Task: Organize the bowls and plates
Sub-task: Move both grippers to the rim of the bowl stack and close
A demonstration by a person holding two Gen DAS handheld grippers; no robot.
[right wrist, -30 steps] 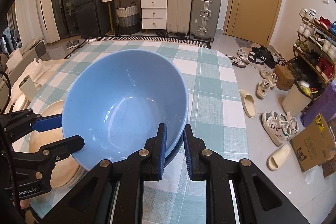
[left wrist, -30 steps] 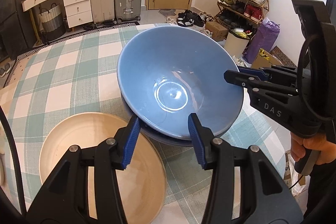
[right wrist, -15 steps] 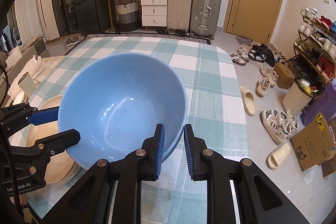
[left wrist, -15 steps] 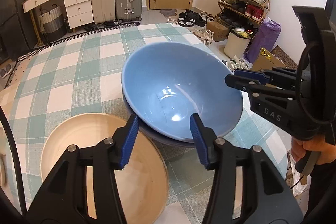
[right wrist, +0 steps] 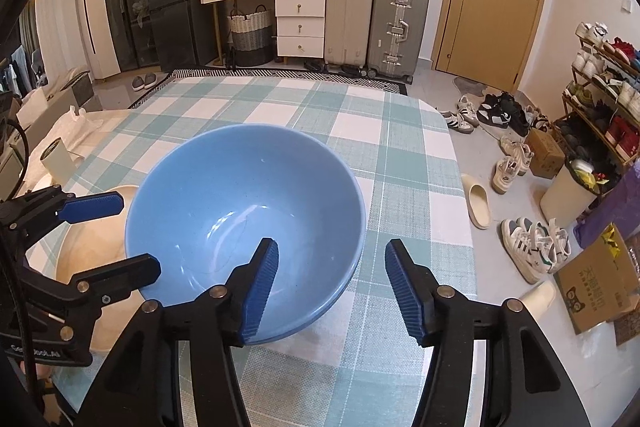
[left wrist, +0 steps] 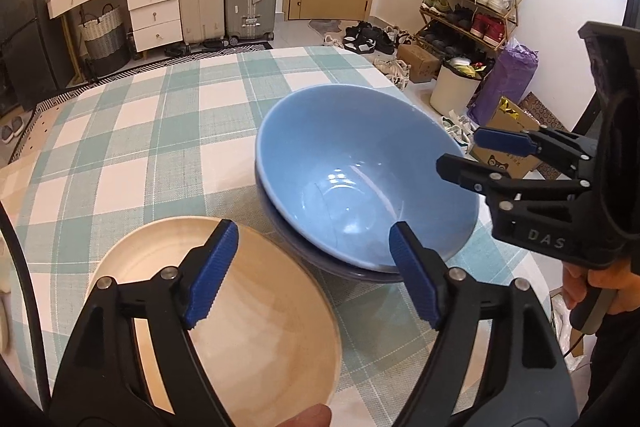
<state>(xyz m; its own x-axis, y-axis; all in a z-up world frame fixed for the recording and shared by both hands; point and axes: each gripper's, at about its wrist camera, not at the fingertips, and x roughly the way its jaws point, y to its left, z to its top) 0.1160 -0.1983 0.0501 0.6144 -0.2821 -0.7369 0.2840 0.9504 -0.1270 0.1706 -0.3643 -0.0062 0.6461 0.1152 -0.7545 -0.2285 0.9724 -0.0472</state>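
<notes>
A light blue bowl [left wrist: 360, 179] [right wrist: 240, 211] sits nested in a darker blue bowl [left wrist: 320, 263] on the checked table. Left of the bowls lies a beige plate [left wrist: 248, 315] [right wrist: 92, 251]. My left gripper [left wrist: 314, 275] [right wrist: 138, 233] hovers over the gap between plate and bowls. Its jaws are opening and nothing is pressed between them. My right gripper [right wrist: 332, 267] [left wrist: 460, 151] straddles the near rim of the light blue bowl. Its jaws are opening too, one pad over the bowl's inside and one outside, neither touching the rim.
The green and white checked cloth [left wrist: 140, 131] covers the table, whose right edge [right wrist: 460, 195] drops to a floor strewn with shoes. A pale roll [right wrist: 56, 155] stands at the far left. A hand [left wrist: 600, 287] holds the right gripper's handle.
Both grippers have spread their jaws wide. The right one has let go of the light blue bowl's rim, and the bowl has sunk into the darker bowl.
</notes>
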